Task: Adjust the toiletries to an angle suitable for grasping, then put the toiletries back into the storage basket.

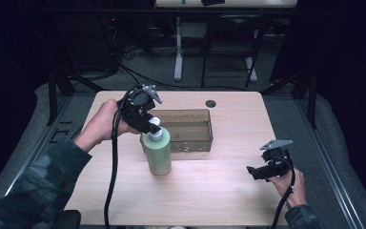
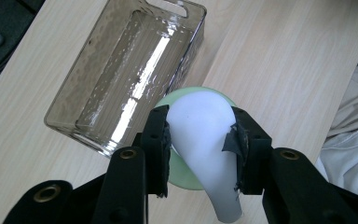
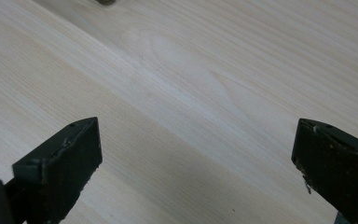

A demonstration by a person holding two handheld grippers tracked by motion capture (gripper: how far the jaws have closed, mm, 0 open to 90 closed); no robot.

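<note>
Right now the left gripper is clamped on the white pump head of a pale green plastic soap bottle, its two black jaws pressing the head from either side, as the left gripper view shows plainly. That bottle stands upright on the light wooden table, a little left of the middle, and its back edge sits just beside the near wall of a clear smoky-brown rectangular plastic bin; I cannot tell whether the two actually touch. Looking along the left gripper's jaws, the green shoulder of the bottle peeks out under the white head, with the bin lying open-topped beyond it on the wood. A person's left hand holds that gripper from the left, the forearm in a dark patterned sleeve, and a black cable trails down toward the table's near edge. Over at the near right corner, the right gripper hovers low above bare tabletop, well apart from the bottle, its jaws spread wide with nothing but wood grain between them.
</note>
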